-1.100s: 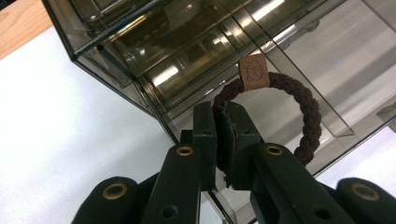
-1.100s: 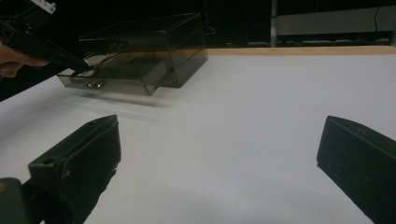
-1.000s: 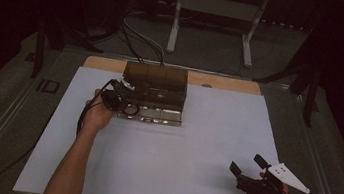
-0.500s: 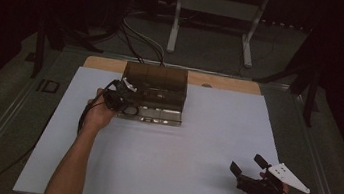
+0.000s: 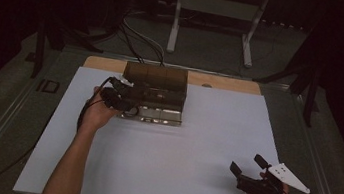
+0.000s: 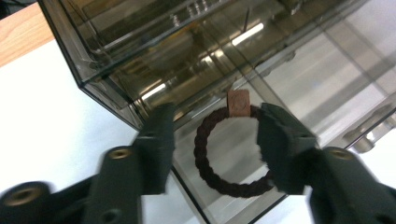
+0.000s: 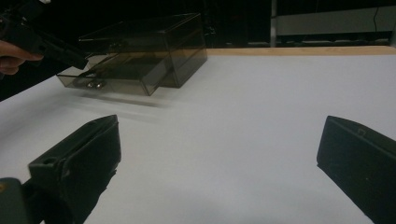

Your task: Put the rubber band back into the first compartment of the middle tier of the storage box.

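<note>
Two grippers are working over a white table [image 5: 194, 145]. The left gripper [image 6: 215, 135] is hanging above the pulled-out drawer [image 6: 299, 93] of a smoky clear box [image 5: 157, 77] at the table's far side, and its jaws have just been opening; they are now standing apart on either side of a dark braided hair tie [image 6: 231, 151] with a small brown tag, not pressing on it. The hair tie is lying flat on the drawer's floor, near the front left corner. The right gripper [image 5: 249, 168] is resting near the table's near right corner, well apart from the box, its jaws spreading wide with nothing between them.
</note>
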`<state>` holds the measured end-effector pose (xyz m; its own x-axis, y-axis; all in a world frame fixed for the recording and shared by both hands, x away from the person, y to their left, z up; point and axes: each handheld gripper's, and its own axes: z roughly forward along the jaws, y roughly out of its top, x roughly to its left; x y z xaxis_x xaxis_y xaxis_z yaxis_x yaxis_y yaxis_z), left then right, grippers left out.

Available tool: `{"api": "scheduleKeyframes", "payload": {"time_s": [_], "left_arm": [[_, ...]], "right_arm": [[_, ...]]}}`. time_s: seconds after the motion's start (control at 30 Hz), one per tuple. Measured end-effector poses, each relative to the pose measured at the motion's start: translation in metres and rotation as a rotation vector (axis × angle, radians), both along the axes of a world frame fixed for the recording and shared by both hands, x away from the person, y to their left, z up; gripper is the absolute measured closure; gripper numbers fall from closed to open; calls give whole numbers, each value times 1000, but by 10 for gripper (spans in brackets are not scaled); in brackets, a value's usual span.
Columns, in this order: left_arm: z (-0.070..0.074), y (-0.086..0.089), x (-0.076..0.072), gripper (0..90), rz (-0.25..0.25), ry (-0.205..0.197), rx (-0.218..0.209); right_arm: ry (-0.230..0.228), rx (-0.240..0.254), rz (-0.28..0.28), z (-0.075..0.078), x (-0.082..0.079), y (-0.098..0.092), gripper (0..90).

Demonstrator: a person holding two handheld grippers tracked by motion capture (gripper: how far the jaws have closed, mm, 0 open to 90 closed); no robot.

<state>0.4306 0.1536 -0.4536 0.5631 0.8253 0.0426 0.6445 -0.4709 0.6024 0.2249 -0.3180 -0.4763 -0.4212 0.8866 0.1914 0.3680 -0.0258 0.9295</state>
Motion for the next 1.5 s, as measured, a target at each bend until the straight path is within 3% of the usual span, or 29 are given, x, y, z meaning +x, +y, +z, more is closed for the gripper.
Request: {"api": "scheduleKeyframes", "payload": {"time_s": [0.1, 0.2, 0.43, 0.6, 0.77, 0.93, 1.17, 1.5], "left_arm": [[2, 2, -1, 353, 11, -3, -53], [4, 2, -3, 280, 16, -12, -77], [6, 3, -6, 101, 29, -22, -114], [8, 3, -9, 30, 35, -29, -124], [9, 6, -12, 21, 68, -40, -136], [12, 4, -17, 21, 84, -61, -106], [13, 3, -26, 21, 109, -81, -106], [12, 1, -36, 21, 107, -76, -153]], "right_arm": [[0, 1, 0, 0, 0, 0, 0], [0, 0, 0, 0, 0, 0, 0], [0, 1, 0, 0, 0, 0, 0], [-1, 1, -1, 0, 0, 0, 0], [0, 0, -1, 0, 0, 0, 0], [0, 2, -1, 0, 0, 0, 0], [-1, 2, 0, 0, -1, 0, 0], [1, 0, 0, 0, 0, 1, 0]]}}
